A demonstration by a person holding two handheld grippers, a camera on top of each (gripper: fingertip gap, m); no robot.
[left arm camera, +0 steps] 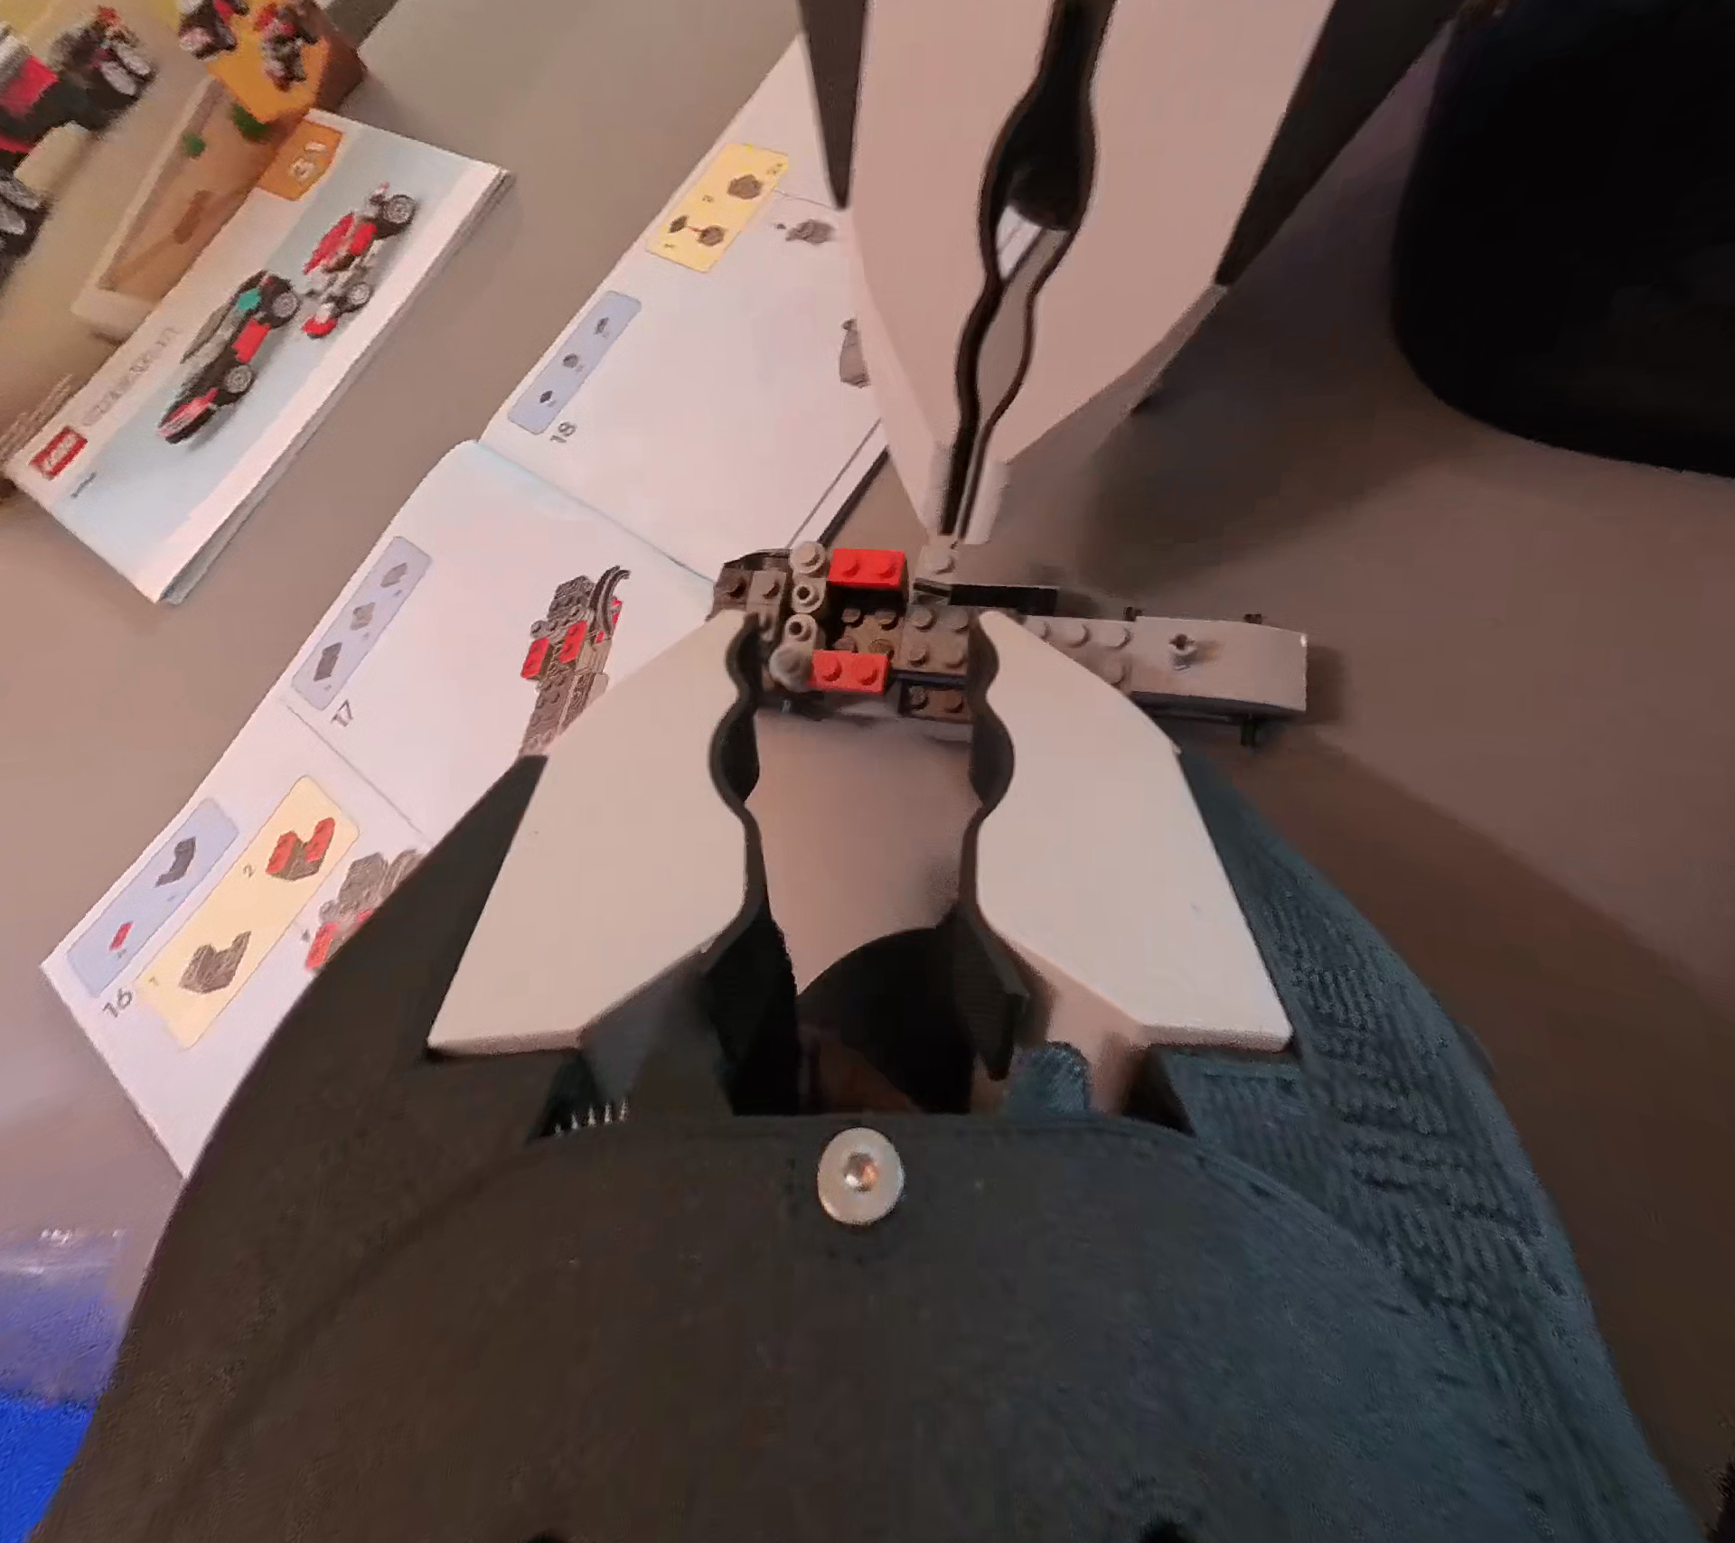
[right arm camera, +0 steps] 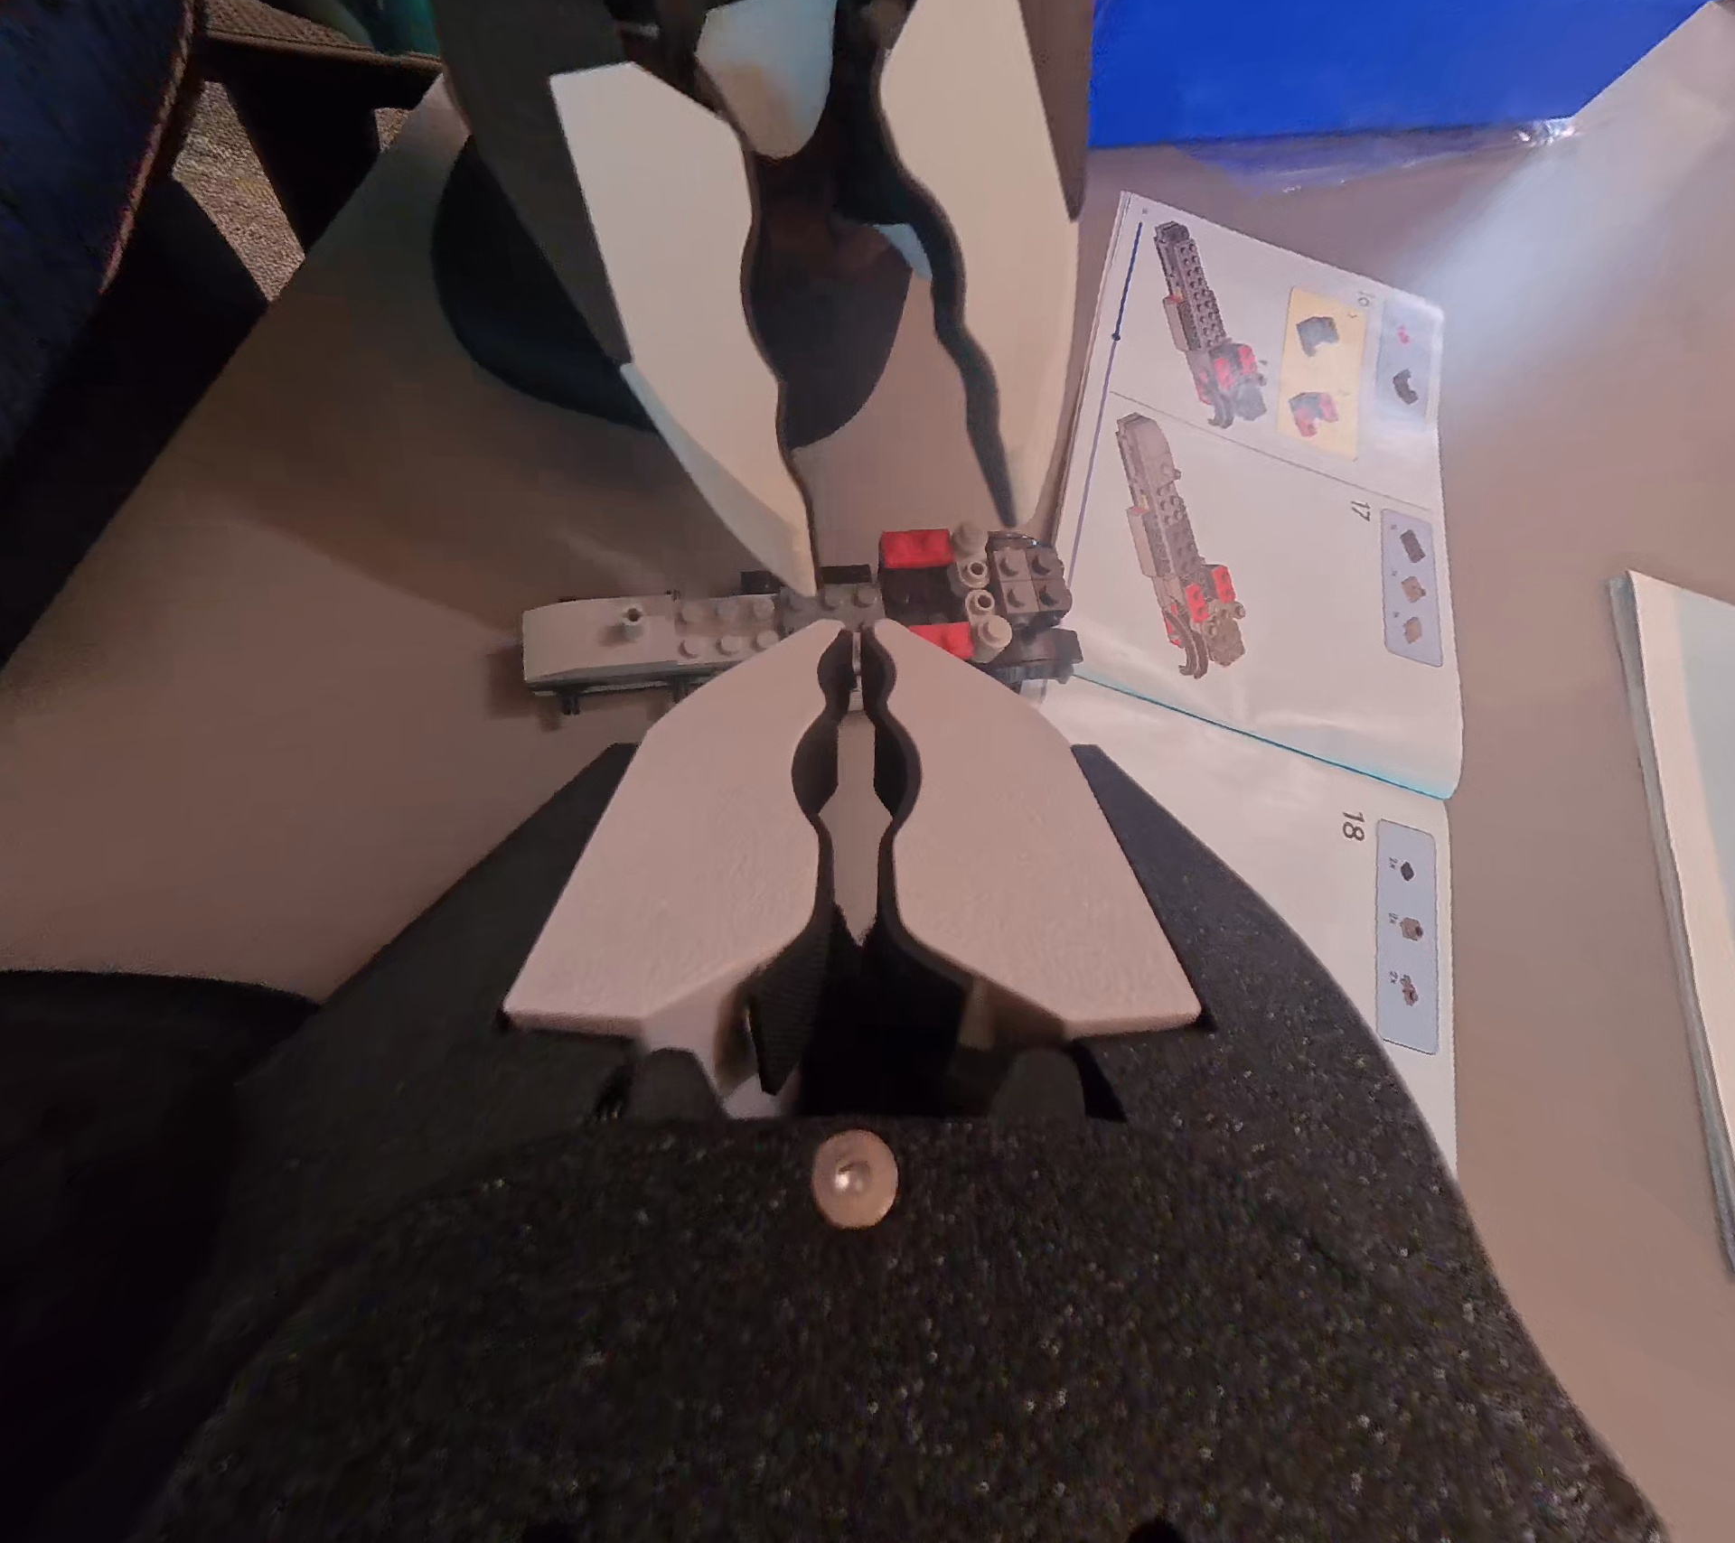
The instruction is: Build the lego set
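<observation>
Now the left hand-held gripper (left arm camera: 859, 658) is clamped across the dark, red-bricked end of the long grey plastic lego model (left arm camera: 948, 634), which lies on the beige surface (left arm camera: 1408, 794). Opposite it, the right hand-held gripper (right arm camera: 859, 630) has its fingers pinched together on a small piece at the model's middle (right arm camera: 826, 606). An open instruction booklet (right arm camera: 1314, 522) lies just beside the model.

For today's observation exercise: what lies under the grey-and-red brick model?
The grey-and-red brick model rests on the tan table, its front end overlapping the open instruction booklet. The page beneath that end is hidden.
</observation>
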